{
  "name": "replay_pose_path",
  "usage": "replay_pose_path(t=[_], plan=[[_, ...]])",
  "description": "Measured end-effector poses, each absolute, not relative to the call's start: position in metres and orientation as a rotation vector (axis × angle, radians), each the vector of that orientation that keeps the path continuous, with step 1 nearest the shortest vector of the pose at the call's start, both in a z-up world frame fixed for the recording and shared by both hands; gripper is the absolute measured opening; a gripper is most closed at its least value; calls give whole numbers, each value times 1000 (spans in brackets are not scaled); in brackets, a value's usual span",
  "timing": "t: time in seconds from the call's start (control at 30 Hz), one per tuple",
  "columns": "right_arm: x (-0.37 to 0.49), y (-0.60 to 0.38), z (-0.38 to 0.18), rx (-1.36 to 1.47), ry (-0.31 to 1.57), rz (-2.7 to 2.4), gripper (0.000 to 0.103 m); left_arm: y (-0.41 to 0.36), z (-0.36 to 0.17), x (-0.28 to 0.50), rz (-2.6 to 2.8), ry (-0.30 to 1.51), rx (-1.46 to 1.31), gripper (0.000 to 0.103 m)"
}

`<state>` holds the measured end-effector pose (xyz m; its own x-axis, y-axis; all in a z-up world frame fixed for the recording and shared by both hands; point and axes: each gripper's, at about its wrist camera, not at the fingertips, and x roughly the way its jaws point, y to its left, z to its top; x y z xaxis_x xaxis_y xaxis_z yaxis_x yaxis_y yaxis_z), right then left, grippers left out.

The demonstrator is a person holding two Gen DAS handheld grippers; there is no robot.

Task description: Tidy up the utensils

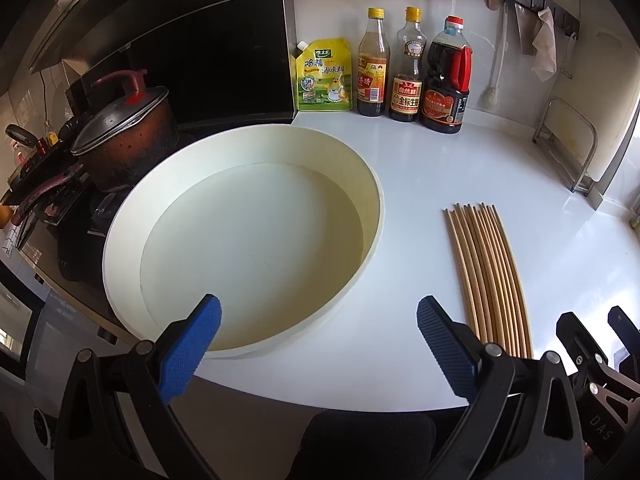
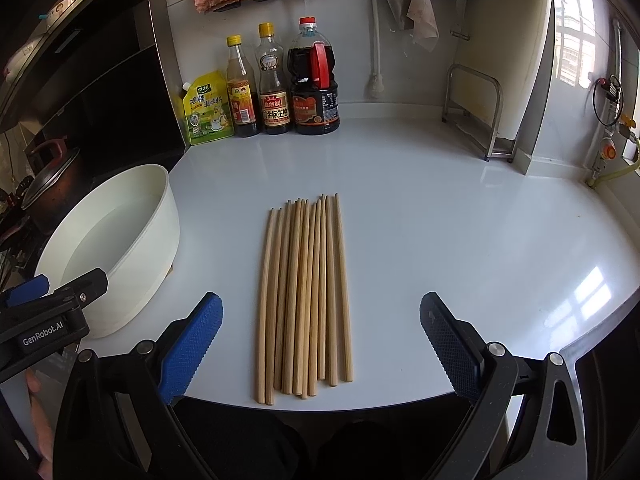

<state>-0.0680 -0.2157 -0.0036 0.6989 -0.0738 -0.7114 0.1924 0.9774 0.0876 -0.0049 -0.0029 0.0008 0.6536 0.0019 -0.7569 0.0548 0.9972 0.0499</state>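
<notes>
Several wooden chopsticks (image 2: 306,300) lie side by side on the white counter, pointing away from me; they also show in the left wrist view (image 1: 490,280). An empty white round basin (image 1: 248,216) stands left of them, also in the right wrist view (image 2: 112,248). My left gripper (image 1: 318,328) is open and empty above the basin's near rim. My right gripper (image 2: 320,328) is open and empty, its fingers either side of the chopsticks' near ends, above them. The left gripper shows at the right view's left edge (image 2: 44,300).
Three sauce bottles (image 2: 280,84) and a yellow seasoning pouch (image 2: 206,110) stand at the back wall. A lidded pot (image 1: 124,136) sits on the stove to the left. A metal rack (image 2: 476,112) stands back right. The counter's front edge (image 2: 360,404) is near.
</notes>
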Motion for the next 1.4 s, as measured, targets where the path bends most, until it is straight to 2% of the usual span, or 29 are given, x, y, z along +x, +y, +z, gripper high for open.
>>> replay_pose_path(t=[1.4], plan=[[-68,-212,0,152,777,-144,95,-8,-4,-3,-39,866,71,97]])
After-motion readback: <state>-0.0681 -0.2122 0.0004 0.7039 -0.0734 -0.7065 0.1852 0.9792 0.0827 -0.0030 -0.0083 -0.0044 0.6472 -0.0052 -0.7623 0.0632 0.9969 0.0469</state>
